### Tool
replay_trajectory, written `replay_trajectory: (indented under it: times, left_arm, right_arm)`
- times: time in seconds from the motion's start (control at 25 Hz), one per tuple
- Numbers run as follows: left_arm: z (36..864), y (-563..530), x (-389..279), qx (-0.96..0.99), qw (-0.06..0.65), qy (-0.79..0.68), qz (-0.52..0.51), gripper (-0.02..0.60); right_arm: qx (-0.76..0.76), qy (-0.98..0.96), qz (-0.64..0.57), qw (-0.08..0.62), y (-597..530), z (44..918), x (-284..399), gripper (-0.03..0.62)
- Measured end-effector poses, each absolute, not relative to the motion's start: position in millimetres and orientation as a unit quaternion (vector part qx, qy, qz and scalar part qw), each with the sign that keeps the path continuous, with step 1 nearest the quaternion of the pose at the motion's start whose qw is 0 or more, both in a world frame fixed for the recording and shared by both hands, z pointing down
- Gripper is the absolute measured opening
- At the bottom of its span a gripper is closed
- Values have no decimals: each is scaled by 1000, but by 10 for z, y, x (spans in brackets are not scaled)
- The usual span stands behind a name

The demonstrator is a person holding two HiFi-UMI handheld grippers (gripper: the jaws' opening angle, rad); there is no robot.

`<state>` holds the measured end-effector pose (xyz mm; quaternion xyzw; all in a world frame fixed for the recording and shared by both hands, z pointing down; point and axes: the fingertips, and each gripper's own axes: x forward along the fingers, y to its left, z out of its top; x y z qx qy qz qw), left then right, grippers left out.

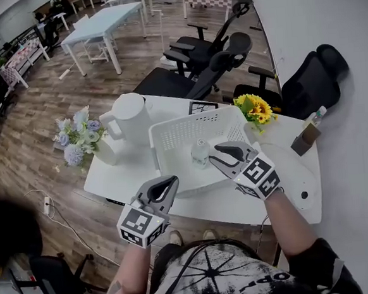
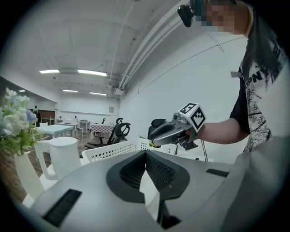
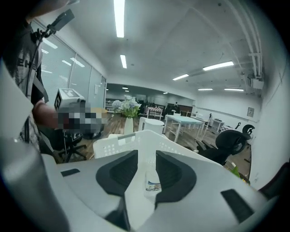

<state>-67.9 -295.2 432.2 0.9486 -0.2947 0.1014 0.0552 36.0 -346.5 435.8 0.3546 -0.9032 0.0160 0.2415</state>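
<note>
**Inside the basket, a bottle that could tip**

On the white table, the right gripper hung over the slotted white basket with its jaws spread. The small bottle stood upright on the basket floor just ahead of the tips. It was lined up with the gap but not clamped. The left gripper hovered near the basket's near corner, its jaws pressed together on nothing.

The main risk seemed to be a knock-over. The bottle looked light and narrow, so one jaw meeting it before the other would probably push it flat or send it skidding. A grip taken too high, on the cap, might let it swing or slip out. Nothing steadied the basket, and a jaw catching its wall could drag it toward the white pitcher.

The bottle was clear plastic with a pale cap. A light label with a bluish band ran round its lower half. Whether it held any liquid could not be made out.
</note>
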Motion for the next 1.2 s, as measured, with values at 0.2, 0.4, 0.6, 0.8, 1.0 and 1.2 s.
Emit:
replay_trajectory:
  times: [0.2, 0.4, 0.6, 0.8, 1.0, 1.2]
  left_arm:
    - [4278, -3050, -860, 946, 50, -305, 98, 9]
    - [4313, -3128, -1018, 943, 45, -313, 104, 9]
    - [4331, -3239, -1181, 939, 47, -325, 101, 11]
    - [4391, -3317, -1317, 936, 57, -333, 103, 11]
    - [4465, -3378, -1402, 933, 64, -337, 106, 9]
    - [4495, -3424, -1427, 933, 70, -336, 105, 11]
  right_arm:
    - [320, -897, 56, 301, -3688, 4632, 222, 190]
    - [313, -877, 76, 356, -3943, 4948, 211, 230]
    - [322, -867, 102, 366, -4211, 5101, 217, 235]
    - [311, -863, 151, 369, -4320, 5273, 193, 232]
    - [305, -867, 166, 357, -4362, 5350, 177, 169]
    - [309, -870, 155, 351, -4407, 5331, 163, 156]
